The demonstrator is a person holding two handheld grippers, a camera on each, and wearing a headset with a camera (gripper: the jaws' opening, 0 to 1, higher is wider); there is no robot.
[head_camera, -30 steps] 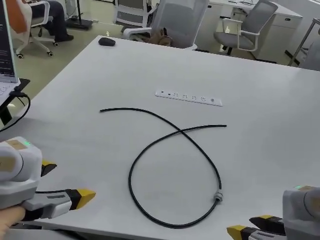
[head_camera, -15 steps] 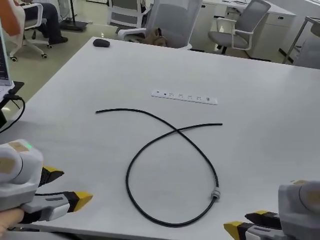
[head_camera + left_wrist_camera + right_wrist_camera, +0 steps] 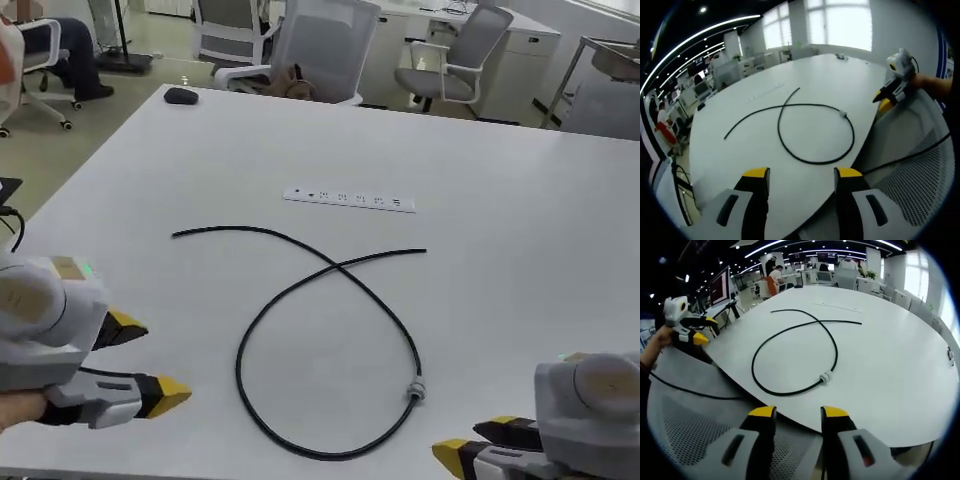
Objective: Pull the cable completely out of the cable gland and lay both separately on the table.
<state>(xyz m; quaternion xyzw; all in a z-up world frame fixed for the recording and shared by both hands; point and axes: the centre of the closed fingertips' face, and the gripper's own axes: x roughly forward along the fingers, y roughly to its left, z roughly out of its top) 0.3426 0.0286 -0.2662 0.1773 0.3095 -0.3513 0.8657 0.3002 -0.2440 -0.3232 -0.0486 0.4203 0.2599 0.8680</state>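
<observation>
A long black cable [image 3: 300, 290] lies on the white table [image 3: 500, 260] in one loose loop, its two ends crossing at the far side. The small grey cable gland [image 3: 413, 390] sits threaded on the loop's near right part, also seen as the gland [image 3: 842, 114] and the gland [image 3: 825, 377]. My left gripper [image 3: 150, 360] hovers open at the table's near left edge, well left of the loop, with nothing between its yellow-tipped jaws. Open and holding nothing too, my right gripper [image 3: 475, 445] is at the near right edge, just short of the gland.
A white power strip [image 3: 348, 199] lies beyond the cable. A dark mouse [image 3: 181, 96] rests at the far left corner. Office chairs [image 3: 320, 50] stand behind the table, and a seated person [image 3: 60, 50] is at the far left.
The head camera has shifted, so the whole scene slid left and down. The cable and gland lie where they were. Both grippers stay open near the front edge.
</observation>
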